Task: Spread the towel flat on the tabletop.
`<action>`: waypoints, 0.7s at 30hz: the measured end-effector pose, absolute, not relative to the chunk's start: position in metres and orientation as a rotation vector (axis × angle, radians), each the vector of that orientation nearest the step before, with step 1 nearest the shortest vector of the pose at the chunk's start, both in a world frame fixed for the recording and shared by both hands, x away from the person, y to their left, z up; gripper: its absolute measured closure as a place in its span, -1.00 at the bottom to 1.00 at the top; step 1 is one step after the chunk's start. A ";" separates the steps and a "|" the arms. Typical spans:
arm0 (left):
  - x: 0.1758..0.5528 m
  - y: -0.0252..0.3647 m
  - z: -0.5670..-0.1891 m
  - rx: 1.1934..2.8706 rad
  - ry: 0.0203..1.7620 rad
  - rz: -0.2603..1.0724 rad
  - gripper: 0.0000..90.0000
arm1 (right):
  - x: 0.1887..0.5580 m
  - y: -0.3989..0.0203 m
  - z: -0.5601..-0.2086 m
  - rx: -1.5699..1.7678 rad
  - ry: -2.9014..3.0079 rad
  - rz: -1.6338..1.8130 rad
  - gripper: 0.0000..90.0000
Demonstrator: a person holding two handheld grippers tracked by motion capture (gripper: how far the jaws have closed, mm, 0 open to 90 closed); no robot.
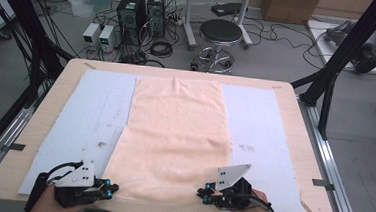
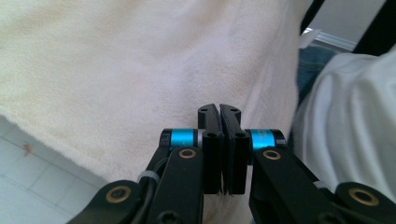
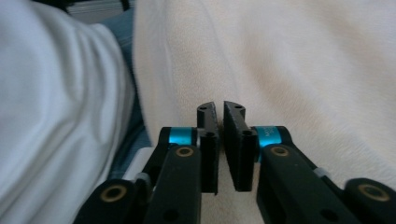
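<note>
A peach towel [image 1: 174,130] lies flat down the middle of a pale blue mat [image 1: 257,121], and its near edge hangs over the table's front. My left gripper [image 1: 111,190] is at the towel's near left corner. In the left gripper view its jaws [image 2: 219,109] are pressed together with cloth fibres showing between the pads, over the towel [image 2: 140,60]. My right gripper [image 1: 203,195] is at the near right part of the edge. Its jaws [image 3: 220,108] stand a narrow slit apart with towel cloth [image 3: 303,60] in it.
The mat covers most of a wooden table [image 1: 297,128]. The person's white garment [image 2: 355,116] [image 3: 51,93] is close behind the near edge. On the floor beyond the table stand a black stool [image 1: 220,33], computer towers [image 1: 132,9] and cables. A black frame post [image 1: 348,47] rises at the right.
</note>
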State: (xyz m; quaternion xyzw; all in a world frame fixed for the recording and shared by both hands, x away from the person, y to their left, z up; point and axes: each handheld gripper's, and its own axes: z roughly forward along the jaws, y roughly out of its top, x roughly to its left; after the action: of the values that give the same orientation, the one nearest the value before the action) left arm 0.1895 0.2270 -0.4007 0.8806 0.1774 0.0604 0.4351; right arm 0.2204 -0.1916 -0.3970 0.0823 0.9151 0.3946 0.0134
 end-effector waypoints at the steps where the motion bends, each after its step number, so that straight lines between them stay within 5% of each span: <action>1: 0.190 0.228 -0.401 2.182 0.440 0.138 0.91 | 0.220 -0.192 -0.396 0.253 2.838 1.235 0.61; 5: 0.205 0.223 -0.399 2.164 0.452 0.176 0.50 | 0.231 -0.196 -0.387 0.302 2.766 1.196 0.42; 13: 0.264 0.207 -0.418 2.222 0.505 0.256 0.29 | 0.286 -0.198 -0.413 0.434 2.785 1.091 0.26; 17: 0.279 0.203 -0.432 2.284 0.550 0.194 0.32 | 0.295 -0.196 -0.427 0.469 2.826 0.982 0.42; 21: 0.278 0.204 -0.437 2.260 0.552 0.172 0.74 | 0.297 -0.199 -0.431 0.494 2.835 1.042 0.76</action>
State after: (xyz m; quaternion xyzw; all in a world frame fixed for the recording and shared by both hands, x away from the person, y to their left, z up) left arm 0.2783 0.2044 -0.4369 0.8907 0.2176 0.0678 0.3933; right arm 0.2973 -0.1993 -0.4310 0.1613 0.9255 0.3402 0.0403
